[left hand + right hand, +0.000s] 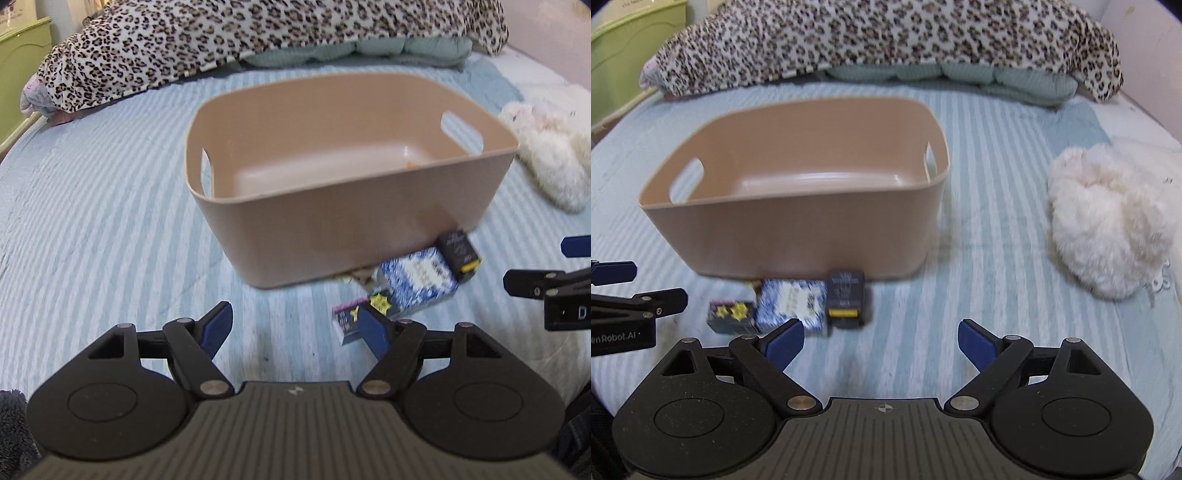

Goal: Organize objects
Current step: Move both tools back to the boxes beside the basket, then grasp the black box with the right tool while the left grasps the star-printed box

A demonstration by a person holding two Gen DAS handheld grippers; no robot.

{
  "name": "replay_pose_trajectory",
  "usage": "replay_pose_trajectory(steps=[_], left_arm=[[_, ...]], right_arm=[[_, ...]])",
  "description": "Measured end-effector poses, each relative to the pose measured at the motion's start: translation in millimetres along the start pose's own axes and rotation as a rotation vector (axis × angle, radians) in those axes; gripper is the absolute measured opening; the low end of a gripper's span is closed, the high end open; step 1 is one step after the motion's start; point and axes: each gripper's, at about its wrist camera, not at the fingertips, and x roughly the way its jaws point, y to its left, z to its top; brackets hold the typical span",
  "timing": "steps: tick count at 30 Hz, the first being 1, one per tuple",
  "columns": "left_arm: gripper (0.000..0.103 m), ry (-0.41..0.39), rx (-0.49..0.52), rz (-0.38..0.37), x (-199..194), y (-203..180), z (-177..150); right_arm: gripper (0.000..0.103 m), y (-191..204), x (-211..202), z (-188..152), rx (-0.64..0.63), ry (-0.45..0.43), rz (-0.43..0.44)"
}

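Right wrist view: both grippers, right gripper (881,345) and left gripper (295,328), spread empty; crowded boxes (792,304) against the bin (798,229) risk being nudged on the soft bed (990,258).

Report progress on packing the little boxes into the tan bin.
Done: nothing visibly packed; the tan bin looks empty apart from a tiny orange speck. In hand: nothing; the left gripper and right gripper are both open. Left: the black box, the blue patterned box and the starred box all lie on the striped bedspread by the bin's near wall.
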Motion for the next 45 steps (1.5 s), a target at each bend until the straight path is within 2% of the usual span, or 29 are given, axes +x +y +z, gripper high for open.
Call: replay_pose_trajectory(steps=[7, 10, 21, 25, 29, 33, 39, 45], left_arm=[[0.075, 0.057, -0.031, -0.028, 24, -2, 0], [0.075, 0.059, -0.022, -0.021, 31, -6, 3], [0.075, 0.086, -0.068, -0.104, 54, -22, 15], [0.075, 0.092, -0.066, -0.103, 59, -27, 14], [0.076, 0.102, -0.070, -0.086, 57, -22, 12], [0.075, 0.119, -0.041, -0.005, 60, -14, 6], [0.075, 0.156, -0.149, -0.048, 64, 12, -3], [0.075, 0.154, -0.167, -0.073, 64, 20, -5]], right_arm=[[0.092, -6, 21, -8, 0.013, 0.050, 0.000], [0.092, -9, 30, -8, 0.025, 0.064, 0.000], [0.092, -17, 51, -8, 0.043, 0.094, 0.003], [0.092, -20, 55, -9, 0.054, 0.104, 0.009], [0.092, -20, 56, -9, 0.054, 0.105, 0.012], [0.092, -20, 57, -9, 0.058, 0.103, 0.016], [0.092, -16, 57, -10, 0.052, 0.088, 0.022], [0.092, -15, 62, -7, 0.073, 0.073, 0.035]])
